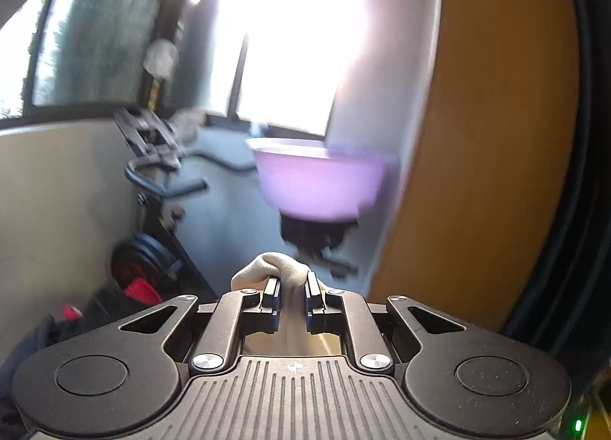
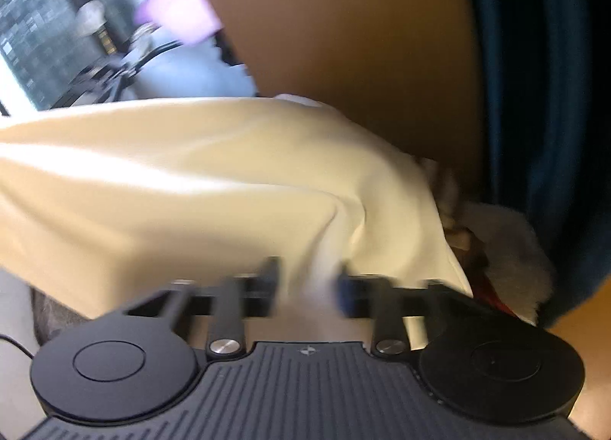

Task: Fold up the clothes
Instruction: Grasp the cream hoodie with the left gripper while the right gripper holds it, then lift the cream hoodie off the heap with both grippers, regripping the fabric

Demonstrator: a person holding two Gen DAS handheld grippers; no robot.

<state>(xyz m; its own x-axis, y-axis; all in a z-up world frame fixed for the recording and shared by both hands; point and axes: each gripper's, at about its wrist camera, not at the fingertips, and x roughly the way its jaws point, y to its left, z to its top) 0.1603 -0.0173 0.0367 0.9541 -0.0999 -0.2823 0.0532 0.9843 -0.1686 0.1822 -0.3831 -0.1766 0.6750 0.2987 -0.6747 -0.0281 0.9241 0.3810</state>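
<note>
On my left wrist view, the left gripper (image 1: 293,296) was clenched on a bunch of cream cloth (image 1: 284,272), which bulged out past the pads and hung down between them. This view showed only that small bunch. Beyond it I saw a dark exercise bike (image 1: 156,172) against a pale wall, a purple tub (image 1: 319,180) on a dark stand, and bright windows (image 1: 290,39) behind. A tan panel (image 1: 488,134) filled the right side.

My right wrist view showed what the left did not: the wide spread of the cloth (image 2: 198,188), lifted and draped across most of the frame, with a fold running down to the right gripper (image 2: 307,283). The fingers (image 2: 269,279) were motion-blurred with cloth between them, and I read that gripper as grasping the cloth. Just right of the cloth lay a white fluffy item (image 2: 511,249) with something red beneath it, too blurred to identify. A dark blue curtain (image 2: 542,96) hung at the right edge, beside the tan panel (image 2: 343,20). The purple tub (image 2: 179,8) and the bike appeared far off at upper left.
</note>
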